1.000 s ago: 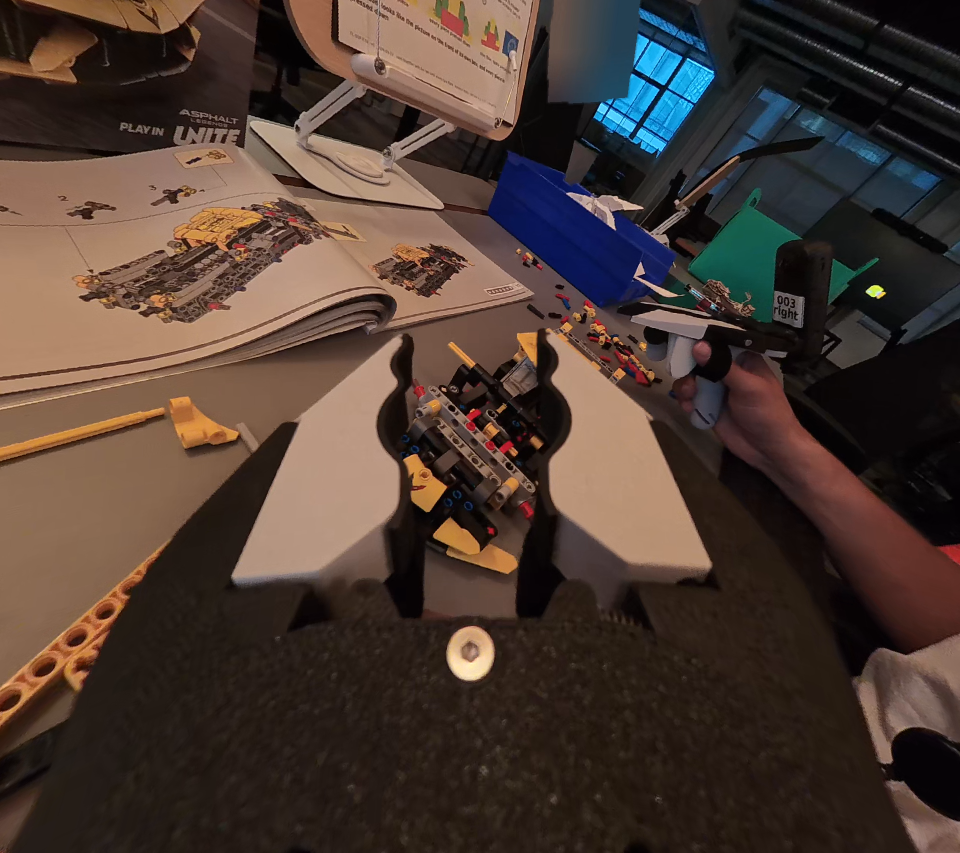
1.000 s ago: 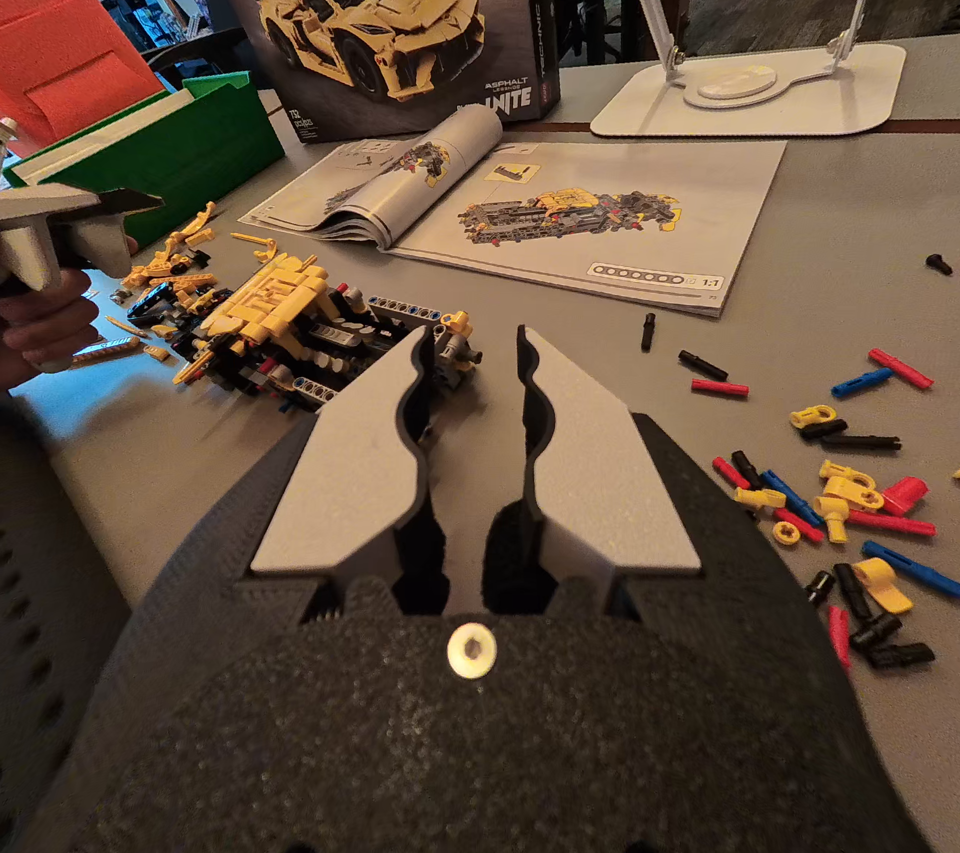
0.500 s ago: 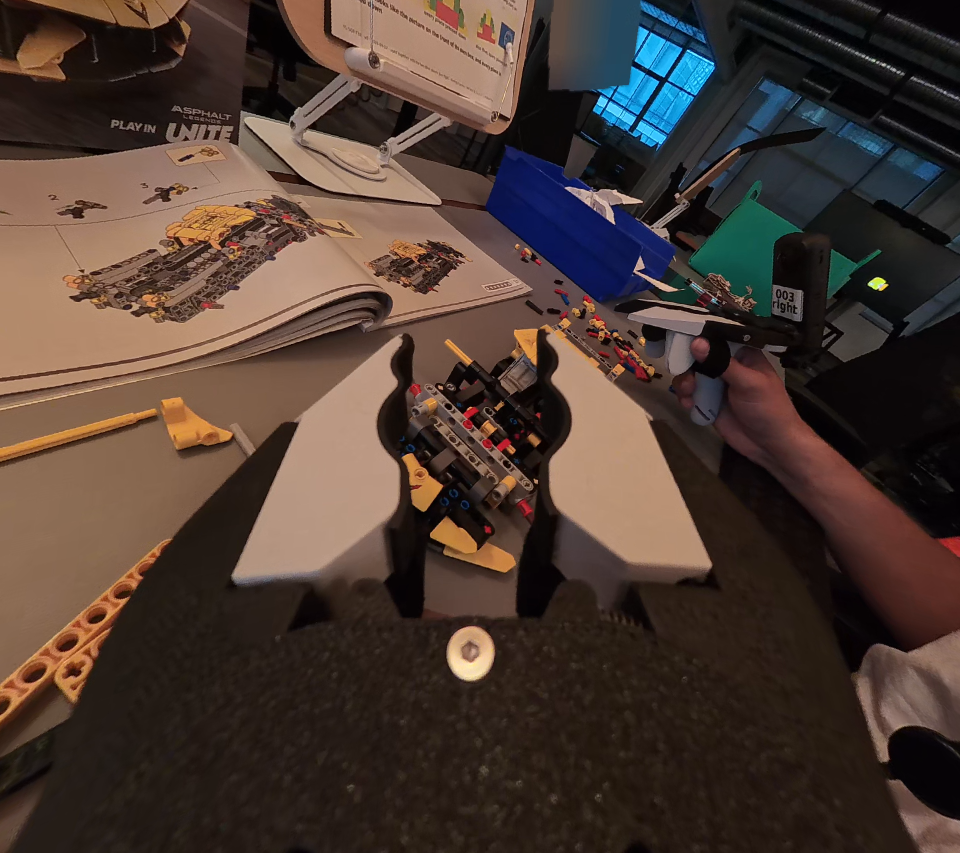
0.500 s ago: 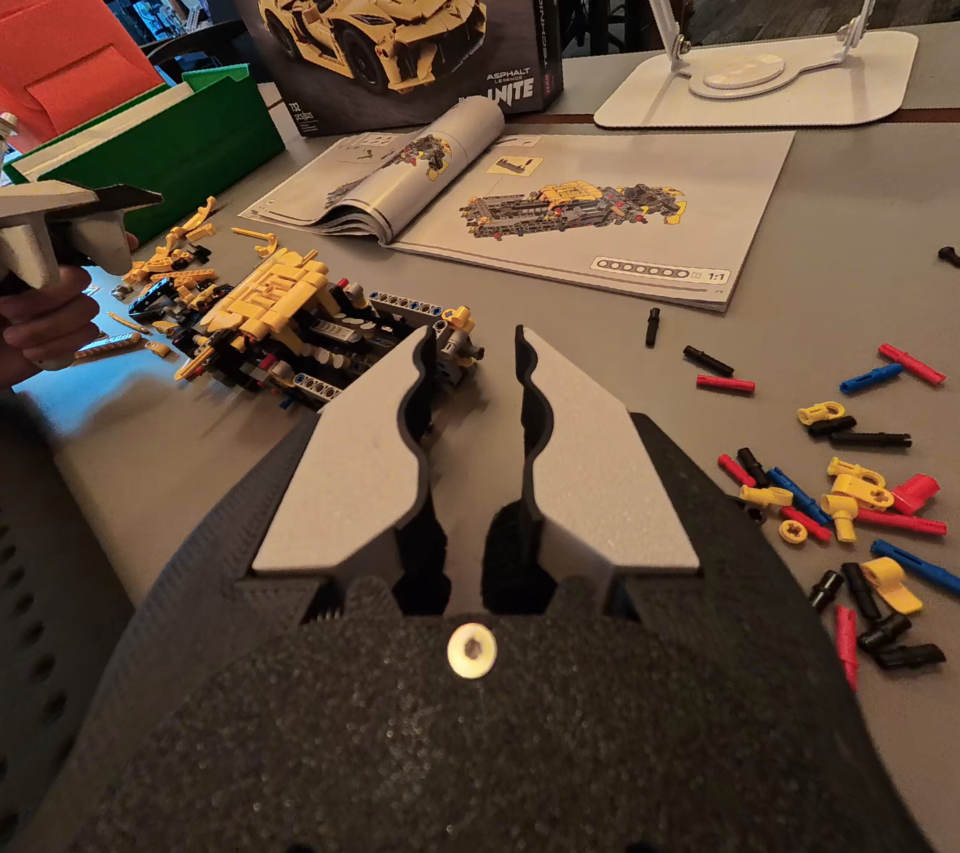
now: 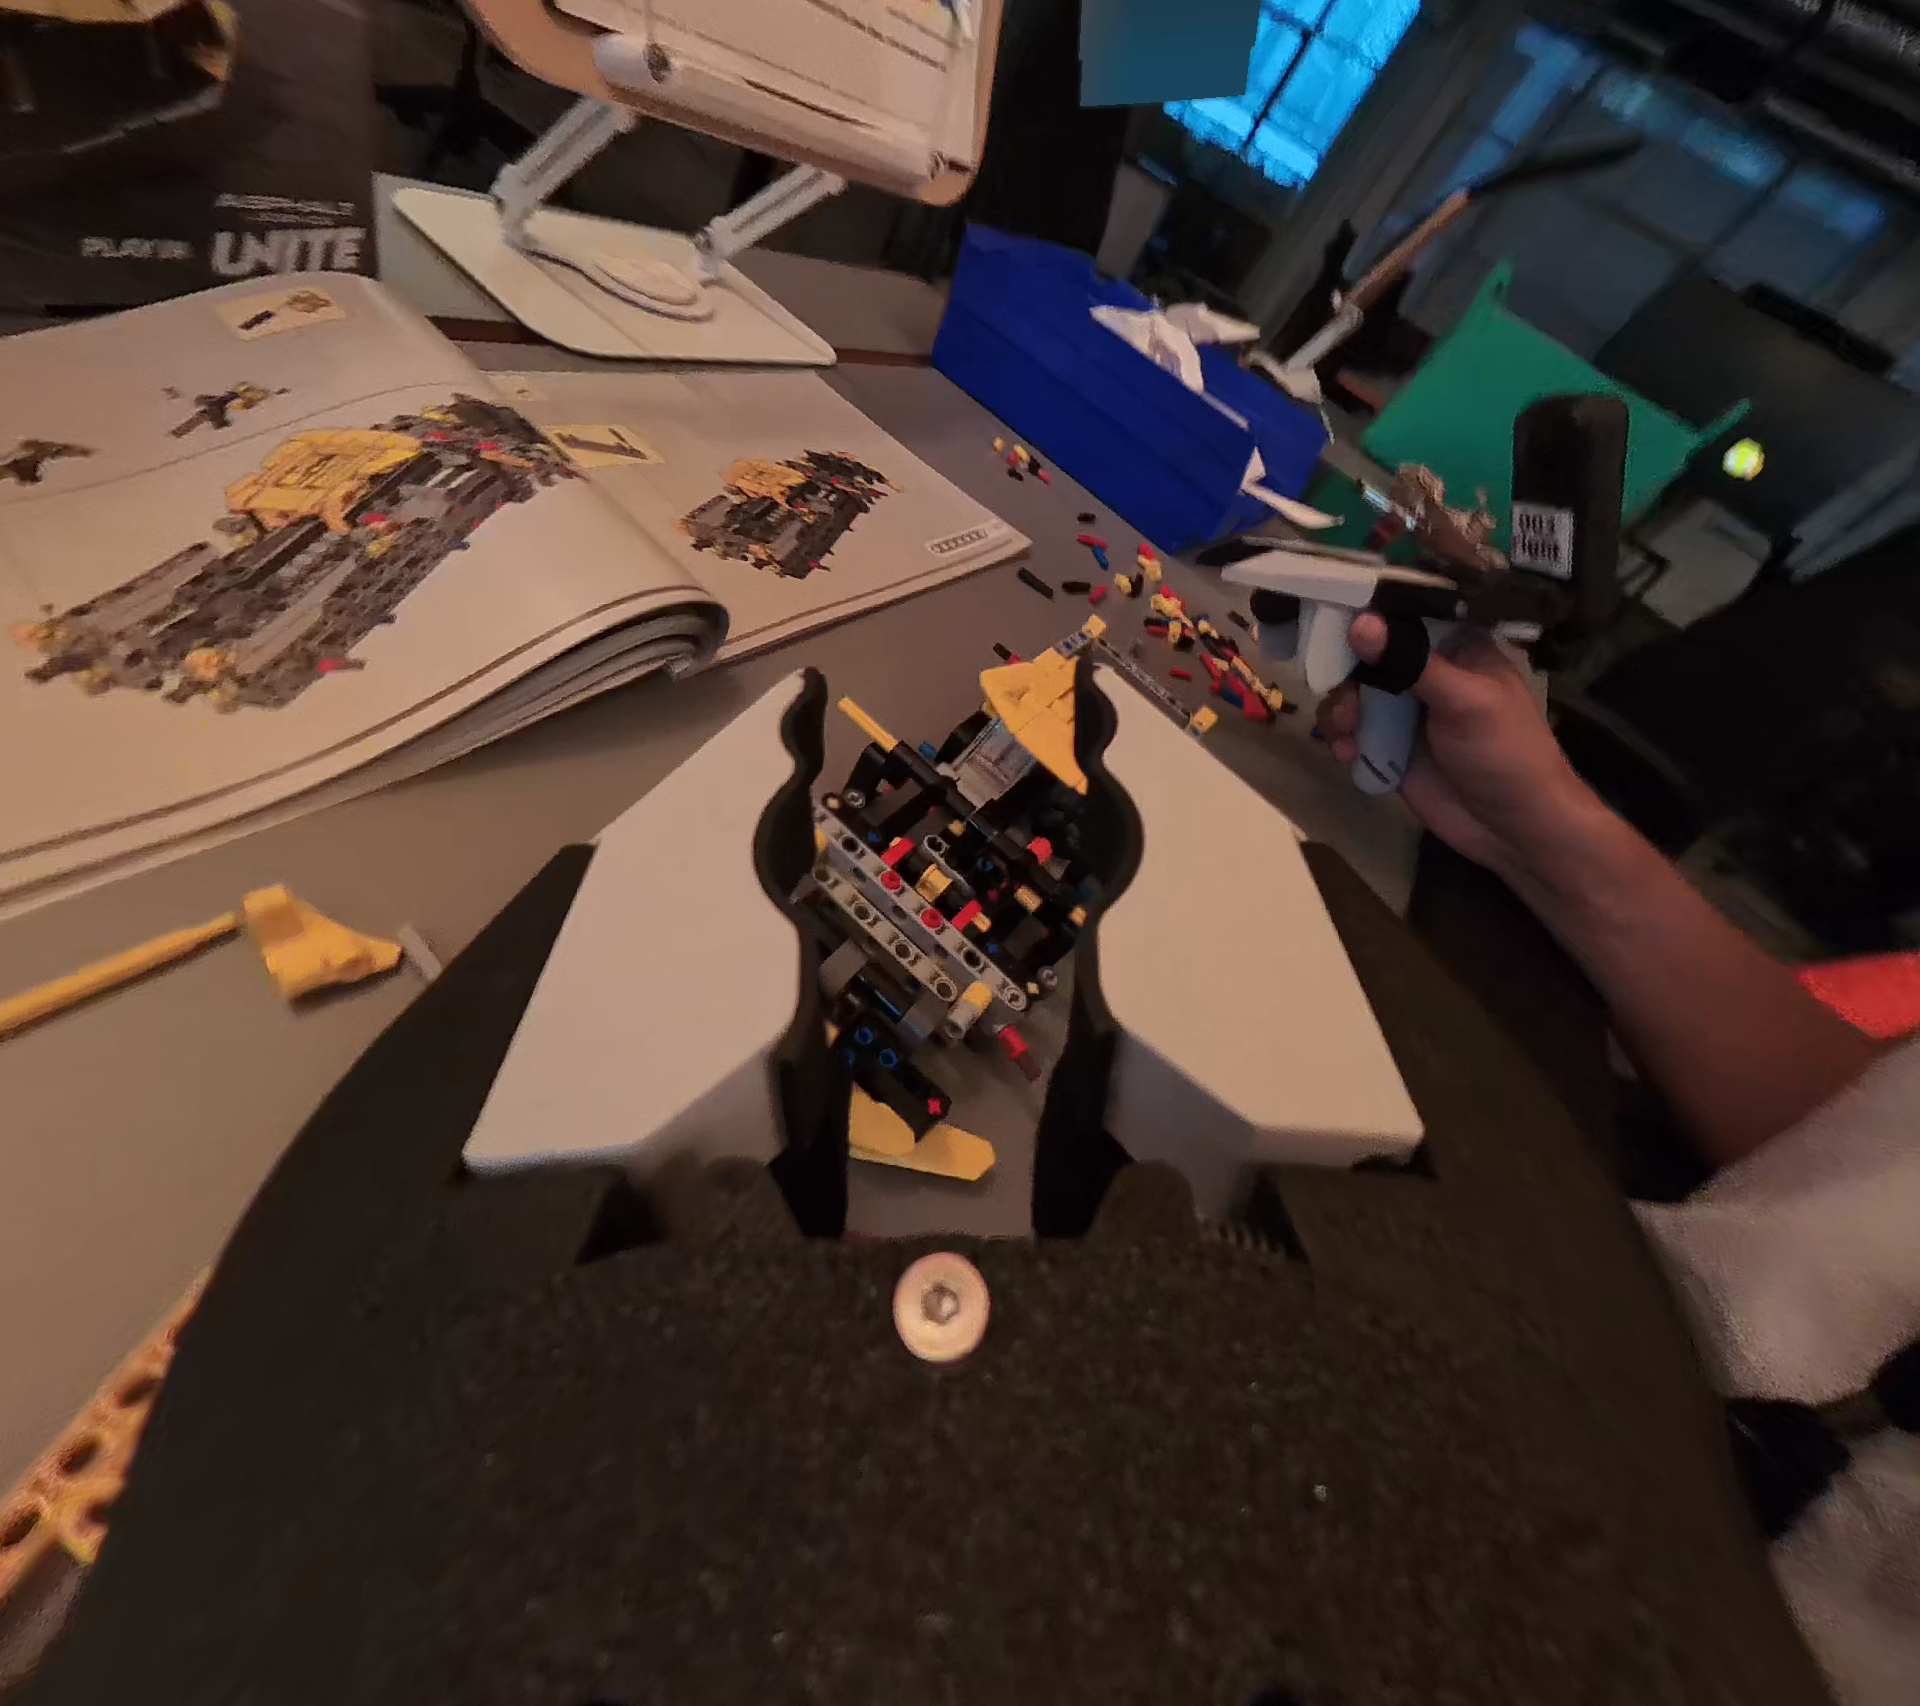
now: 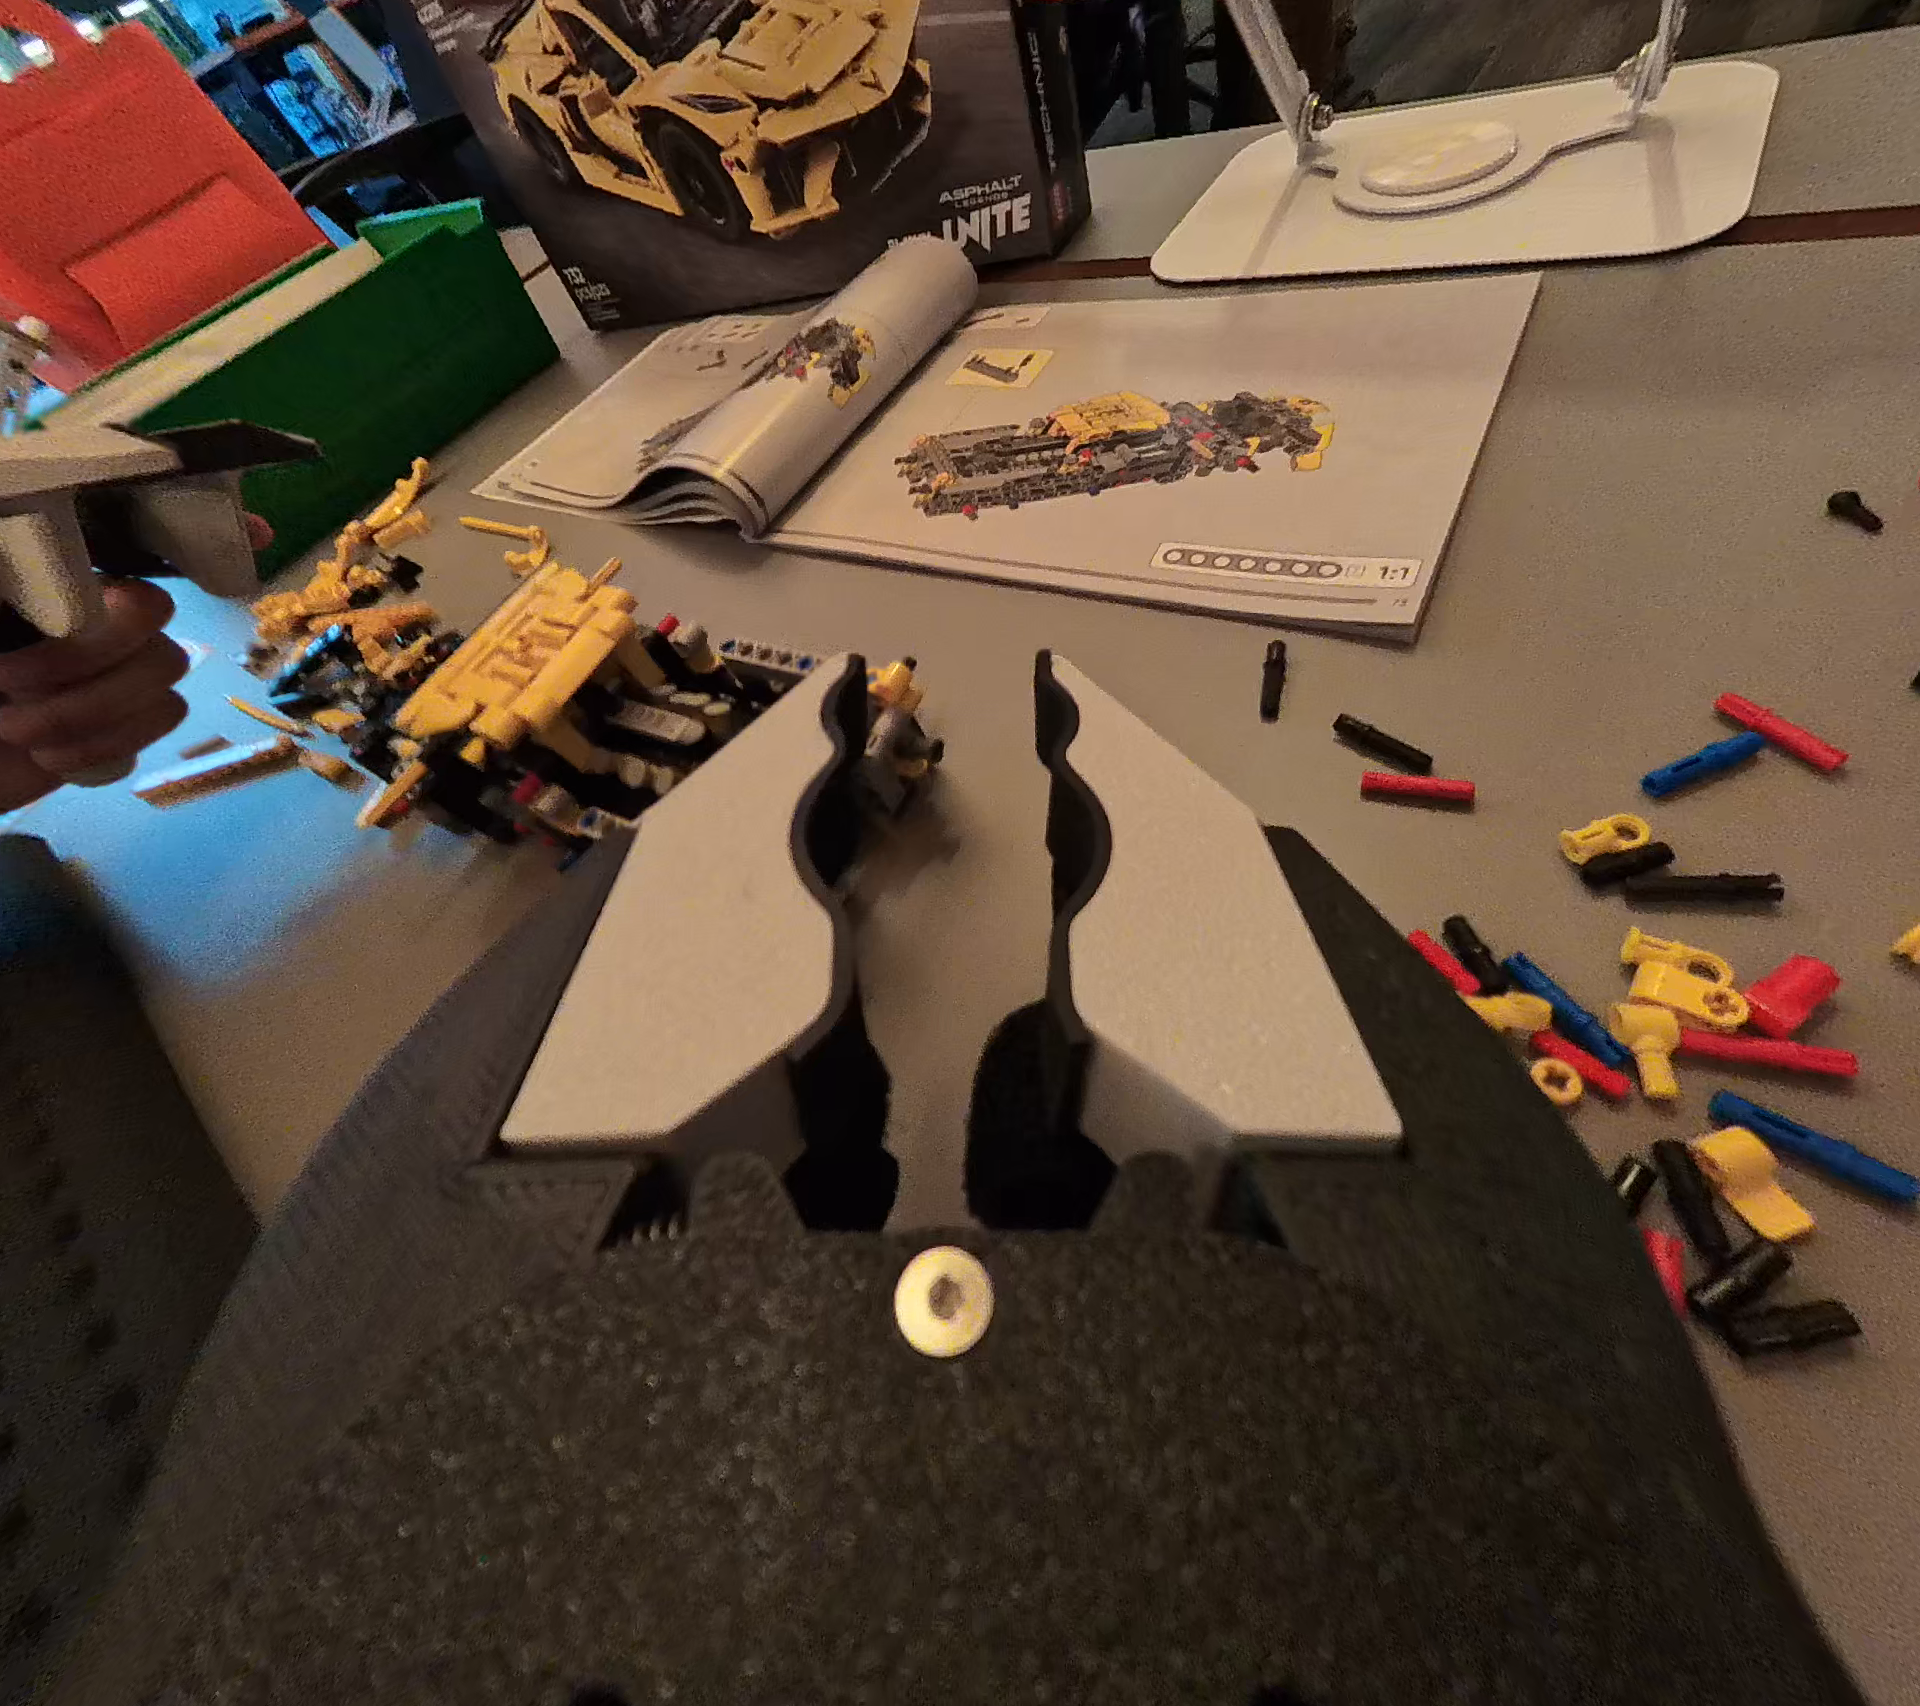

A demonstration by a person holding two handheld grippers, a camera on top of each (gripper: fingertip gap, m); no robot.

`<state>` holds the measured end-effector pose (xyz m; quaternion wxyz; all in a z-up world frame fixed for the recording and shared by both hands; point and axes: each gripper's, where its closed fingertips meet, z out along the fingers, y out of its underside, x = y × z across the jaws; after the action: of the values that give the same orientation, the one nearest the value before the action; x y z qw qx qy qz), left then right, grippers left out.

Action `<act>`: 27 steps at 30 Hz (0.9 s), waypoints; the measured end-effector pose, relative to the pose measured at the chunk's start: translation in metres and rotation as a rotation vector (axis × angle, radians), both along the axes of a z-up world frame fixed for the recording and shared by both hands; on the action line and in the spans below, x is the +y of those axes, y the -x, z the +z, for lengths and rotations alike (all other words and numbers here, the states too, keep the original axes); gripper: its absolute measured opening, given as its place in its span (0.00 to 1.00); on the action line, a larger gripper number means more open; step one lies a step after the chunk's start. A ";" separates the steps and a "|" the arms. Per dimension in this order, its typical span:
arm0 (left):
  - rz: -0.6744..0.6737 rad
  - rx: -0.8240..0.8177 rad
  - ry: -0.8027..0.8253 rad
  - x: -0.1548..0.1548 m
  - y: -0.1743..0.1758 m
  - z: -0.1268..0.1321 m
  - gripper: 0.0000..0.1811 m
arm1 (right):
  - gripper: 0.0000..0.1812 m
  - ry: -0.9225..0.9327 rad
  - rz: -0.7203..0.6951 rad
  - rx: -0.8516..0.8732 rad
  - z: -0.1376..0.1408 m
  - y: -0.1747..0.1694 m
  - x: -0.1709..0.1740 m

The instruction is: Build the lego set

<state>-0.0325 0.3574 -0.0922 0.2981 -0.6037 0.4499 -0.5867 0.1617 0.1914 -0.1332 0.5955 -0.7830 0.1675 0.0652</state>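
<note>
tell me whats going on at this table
A person holds a gripper in each hand, partway through building a yellow and black lego car. The half-built car sits on the grey table, and the left gripper hovers over it, open. The right gripper is open and empty beside it. The instruction booklet lies open, loose pins scattered nearby.

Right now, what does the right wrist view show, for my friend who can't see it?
The open, empty right gripper hangs over a grey table, beside a half-built yellow and black car. Small loose pins lie to its right, with an open booklet and the box behind.
</note>
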 end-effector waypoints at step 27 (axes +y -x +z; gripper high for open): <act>-0.569 0.685 -0.816 0.009 -0.188 -0.096 0.33 | 0.14 -0.062 -0.004 0.118 -0.004 -0.021 -0.005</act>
<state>0.1558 0.3663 -0.1883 0.1753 -0.4513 0.8529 -0.1954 0.1826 0.1860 -0.1370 0.6085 -0.7588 0.2018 0.1151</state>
